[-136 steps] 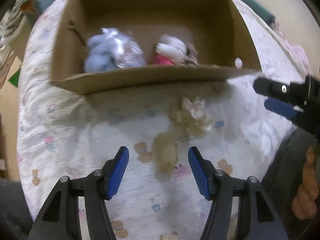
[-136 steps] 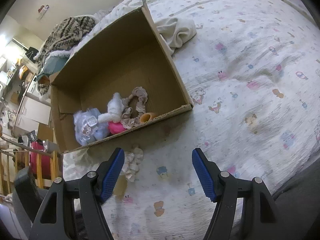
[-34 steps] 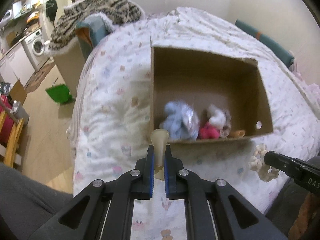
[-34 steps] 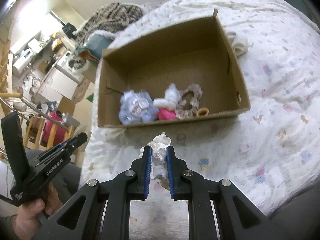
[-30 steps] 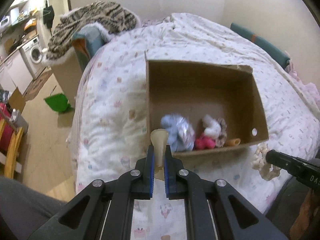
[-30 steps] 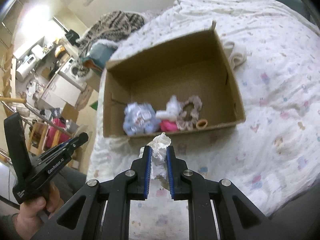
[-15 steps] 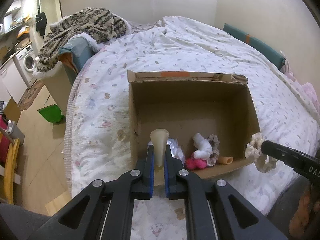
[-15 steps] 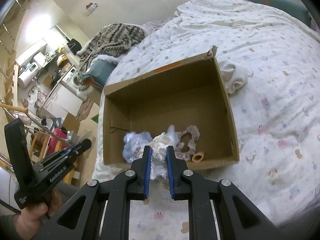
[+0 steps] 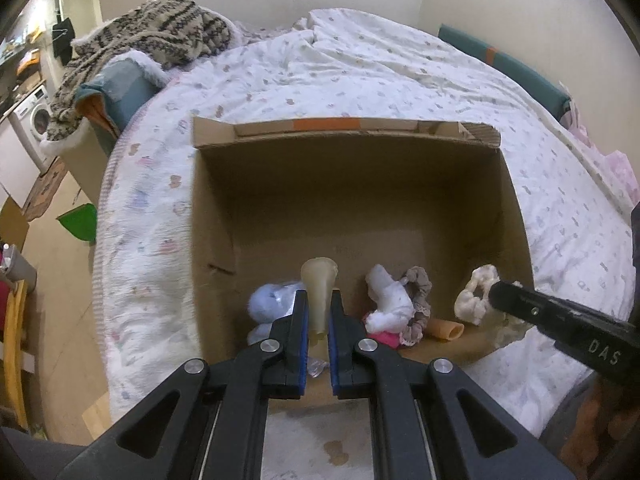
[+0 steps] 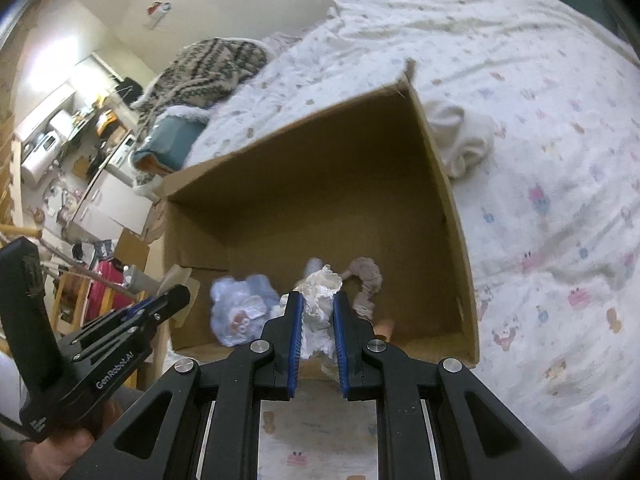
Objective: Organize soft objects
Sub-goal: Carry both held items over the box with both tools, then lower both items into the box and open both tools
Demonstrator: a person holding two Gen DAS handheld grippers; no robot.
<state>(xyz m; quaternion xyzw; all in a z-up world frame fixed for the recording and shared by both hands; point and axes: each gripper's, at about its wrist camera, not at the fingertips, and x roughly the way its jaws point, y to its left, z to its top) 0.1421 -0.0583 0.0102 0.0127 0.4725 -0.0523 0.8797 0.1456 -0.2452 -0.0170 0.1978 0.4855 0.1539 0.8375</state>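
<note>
Both claws, left claw point(image 9: 319, 316) and right claw point(image 10: 317, 312), are black plastic with blue pads, silver screws, white "GenRobot.AI" lettering.

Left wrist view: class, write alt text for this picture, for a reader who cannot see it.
The left gripper, shut on a beige soft piece, hangs at the near edge of an open cardboard box on a patterned bed. Inside lie a pale blue toy, a white toy and a scrunchie; the right gripper holds a cream scrunchie.

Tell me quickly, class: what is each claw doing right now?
Left claw: shut on the beige sock, over the cardboard box.
Right claw: shut on the white scrunchie, at the box's near edge.
</note>
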